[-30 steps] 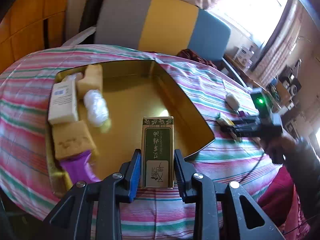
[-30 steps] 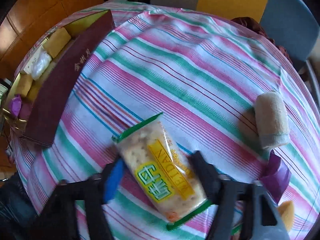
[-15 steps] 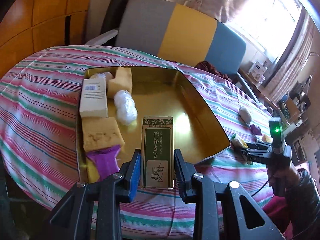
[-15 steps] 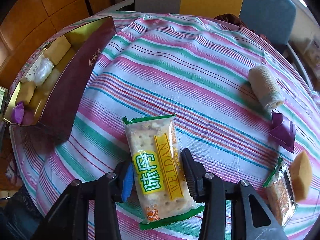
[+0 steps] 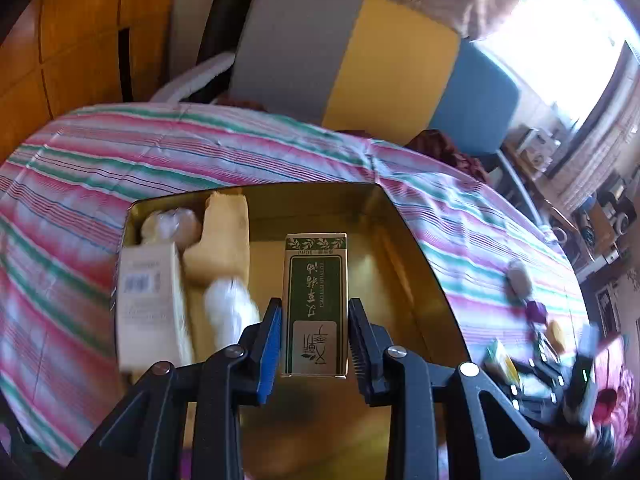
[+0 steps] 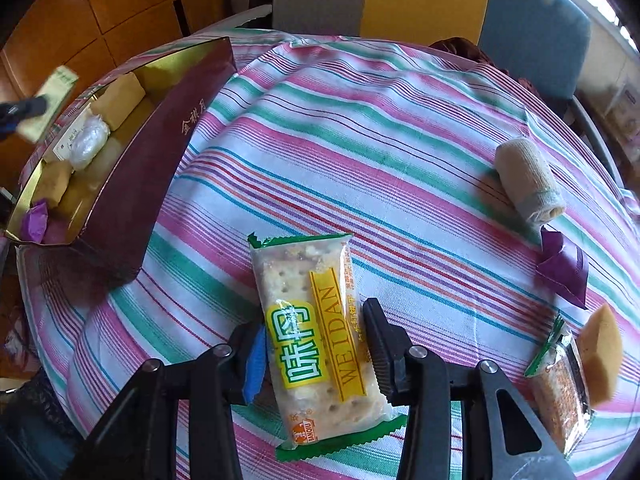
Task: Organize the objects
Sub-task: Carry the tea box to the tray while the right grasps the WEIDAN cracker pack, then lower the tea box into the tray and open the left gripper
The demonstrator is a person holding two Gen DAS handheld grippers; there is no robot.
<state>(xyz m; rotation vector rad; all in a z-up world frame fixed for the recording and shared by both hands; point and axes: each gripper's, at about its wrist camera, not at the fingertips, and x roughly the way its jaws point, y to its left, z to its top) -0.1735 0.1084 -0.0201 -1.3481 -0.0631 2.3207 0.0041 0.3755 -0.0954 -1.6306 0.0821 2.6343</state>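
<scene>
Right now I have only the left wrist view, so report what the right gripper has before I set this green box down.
Observer: The right gripper is shut on a cracker packet printed WEIDAN, over the striped tablecloth.
Operator: Describe the outside of the tin.
Observer: The tin has a maroon outer wall with gold characters on it.
Operator: Name what lies loose at the cloth's right edge.
Observer: A second snack packet lies there beside a tan block.
</scene>
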